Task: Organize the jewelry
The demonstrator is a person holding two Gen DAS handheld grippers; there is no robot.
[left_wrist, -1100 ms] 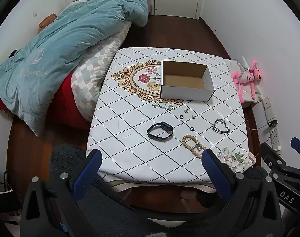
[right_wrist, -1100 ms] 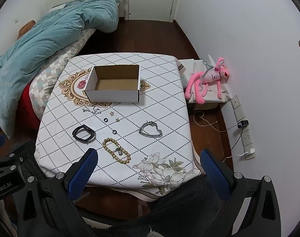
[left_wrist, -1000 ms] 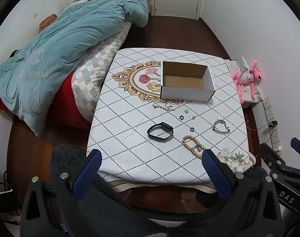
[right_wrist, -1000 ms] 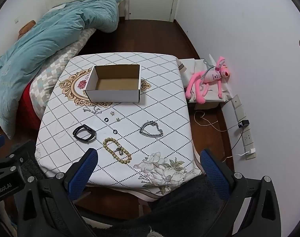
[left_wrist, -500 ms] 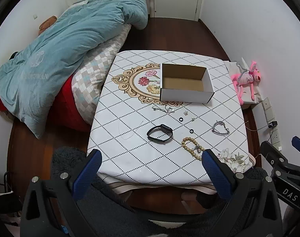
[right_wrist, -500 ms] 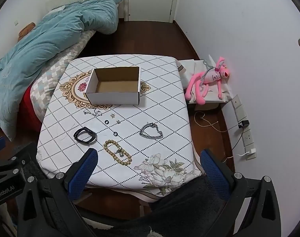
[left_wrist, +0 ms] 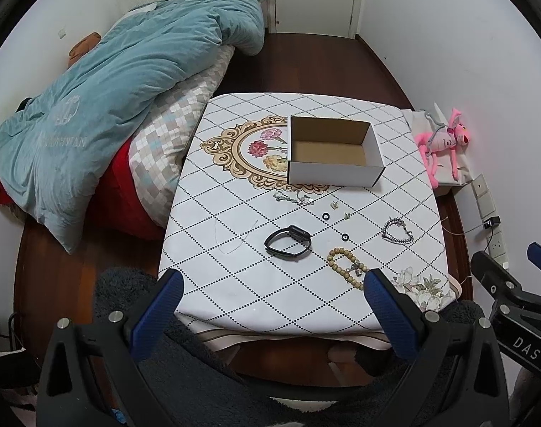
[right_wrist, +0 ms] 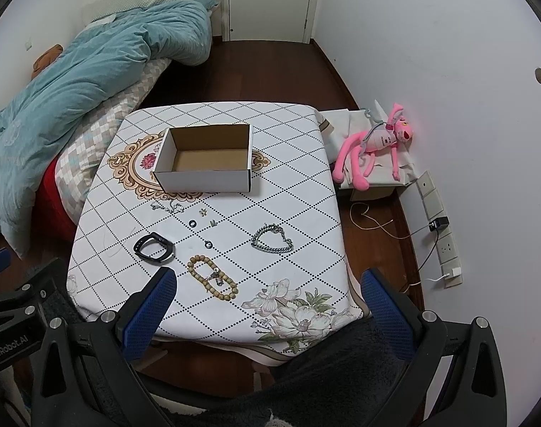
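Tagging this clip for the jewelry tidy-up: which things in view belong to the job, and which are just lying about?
Job: cardboard box, empty; black wristband; bead bracelet; silver chain bracelet; thin chain; two small black rings.

Lying about: blue duvet; pink plush toy; charger and cable.

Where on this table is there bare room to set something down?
The table's right side, beside the cardboard box and beyond the silver chain bracelet, is bare. The middle front is crowded: black band, bead bracelet, small rings.

Both grippers, left gripper (left_wrist: 273,286) and right gripper (right_wrist: 266,286), have black frames with silver screws, blue textured fingers (left_wrist: 386,306), and white lettering "DAS" and "GenRobot.AI".
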